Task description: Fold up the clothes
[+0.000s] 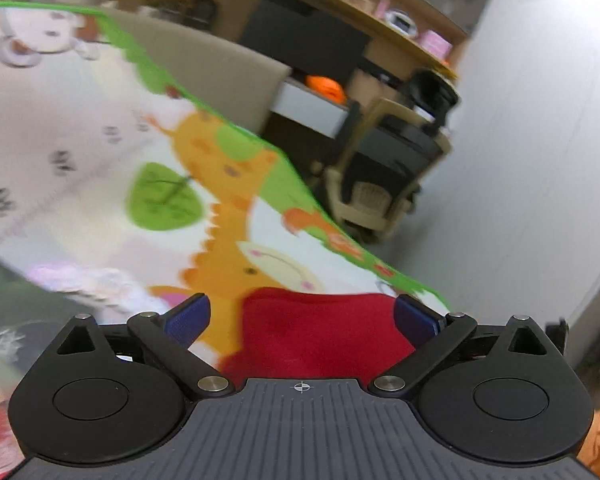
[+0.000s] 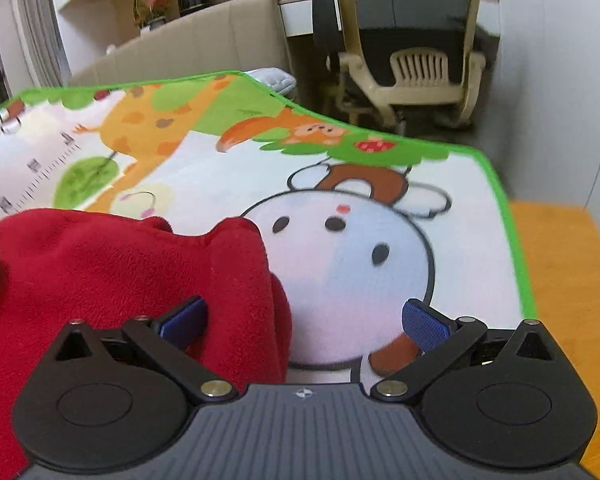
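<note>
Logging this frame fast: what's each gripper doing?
Left gripper: open, red garment between its fingers.
Right gripper: open, holding nothing.

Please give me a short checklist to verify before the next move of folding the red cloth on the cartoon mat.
1. Left gripper jaws apart: ok, wide open.
2. Right gripper jaws apart: ok, wide open.
3. Red fleece garment between the left jaws: ok, its edge lies in the gap, ungripped.
4. Garment between the right jaws: partly; only its right edge lies in the gap.
5. Garment lying flat: not ok, bunched with folds.
6. Garment on the cartoon mat: ok.
</note>
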Demonstrator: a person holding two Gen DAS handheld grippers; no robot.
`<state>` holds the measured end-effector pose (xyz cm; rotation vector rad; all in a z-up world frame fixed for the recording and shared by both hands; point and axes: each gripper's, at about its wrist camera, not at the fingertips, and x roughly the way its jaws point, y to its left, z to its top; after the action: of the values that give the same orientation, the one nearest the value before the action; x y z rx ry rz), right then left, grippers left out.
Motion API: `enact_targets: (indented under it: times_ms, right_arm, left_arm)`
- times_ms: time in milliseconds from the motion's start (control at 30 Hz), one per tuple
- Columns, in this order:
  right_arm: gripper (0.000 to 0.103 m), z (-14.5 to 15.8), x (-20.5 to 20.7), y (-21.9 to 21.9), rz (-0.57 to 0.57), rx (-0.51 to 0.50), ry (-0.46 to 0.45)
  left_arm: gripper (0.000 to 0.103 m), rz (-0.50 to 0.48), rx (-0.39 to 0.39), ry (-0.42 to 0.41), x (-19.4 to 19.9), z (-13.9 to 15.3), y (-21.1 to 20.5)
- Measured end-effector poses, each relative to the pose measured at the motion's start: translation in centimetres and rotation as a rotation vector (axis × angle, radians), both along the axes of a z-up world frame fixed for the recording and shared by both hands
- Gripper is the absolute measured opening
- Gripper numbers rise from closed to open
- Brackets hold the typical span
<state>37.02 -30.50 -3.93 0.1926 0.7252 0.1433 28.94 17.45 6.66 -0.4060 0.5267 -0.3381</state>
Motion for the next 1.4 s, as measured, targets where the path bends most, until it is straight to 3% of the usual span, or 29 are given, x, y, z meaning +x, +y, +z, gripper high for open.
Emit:
enact_targets:
  times_ms: [67,167,233,367,500,600,700,900,967,1067,1167,1267,1333,1400]
  right_arm:
    - [0.103,-0.3,0.0,-0.3,-0.017,0.04,0.009]
    - [0.103,0.9,-0.7,1.0,-0.036,-0.041,-0.036]
    - [0.103,2.6,-2.7,1.5,-0.008,-0.078,-0.089]
    - [0.103,4.7,-7.4,1.4,0.099,-0.037,-0.13]
    - [0.103,2.7,-9.1,1.6,0.162,0.055,0.027]
    - [0.103,1.3,-8.3,3.1,0.147,0.027,0.061]
    - [0.103,1.7,-6.5,4.6,0.149,0.016,0.012]
    - [0.103,2.5,-5.7,5.7,0.128,-0.066,-0.038]
    - [0.103,2.4,-6.4,4.8,0.117,-0.047,-0.031]
    - [0.103,2.5,-7.7,3.2,0.083,-0.002,-0.024]
    - [0.103,4.5,-9.7,2.9,0.099,0.007,-0.122]
    - [0.103,8.1,-11.8,5.3,0.192,-0.072,-0.318]
    - [0.103,9.9,-12.7,7.4,0.282,-0.099,-0.42]
    - [0.103,10.1,-12.8,9.3,0.368,-0.09,-0.442]
  left_arm:
    - [0.101,-0.02,-0.044,0.059,0.0,-0.8,0.4]
    - [0.101,-0.101,-0.053,0.151,0.6,-3.1,-1.5]
    - [0.101,-0.123,-0.034,0.198,1.1,-4.9,-3.1]
    - [0.103,-0.116,-0.068,0.232,1.4,-7.3,-3.6]
    - [0.103,-0.116,-0.13,0.236,1.7,-8.2,-3.1]
    - [0.103,-0.127,-0.163,0.25,1.3,-8.3,-3.4]
    - [0.103,-0.16,-0.198,0.23,0.4,-7.3,-3.9]
    - [0.103,-0.119,-0.079,0.085,-1.0,-2.7,-4.5]
    - [0.103,-0.095,-0.055,0.042,-1.6,-1.5,-4.0]
    - [0.103,-0.071,-0.014,0.061,-1.7,-1.7,-3.3]
    - [0.103,-0.052,-0.006,0.186,-1.0,-4.3,-3.2]
    - [0.103,0.002,-0.04,0.299,-0.9,-6.8,-3.3]
    - [0.103,0.032,-0.112,0.322,-2.1,-7.0,-2.7]
    - [0.103,0.038,-0.166,0.297,-4.0,-6.6,-2.2]
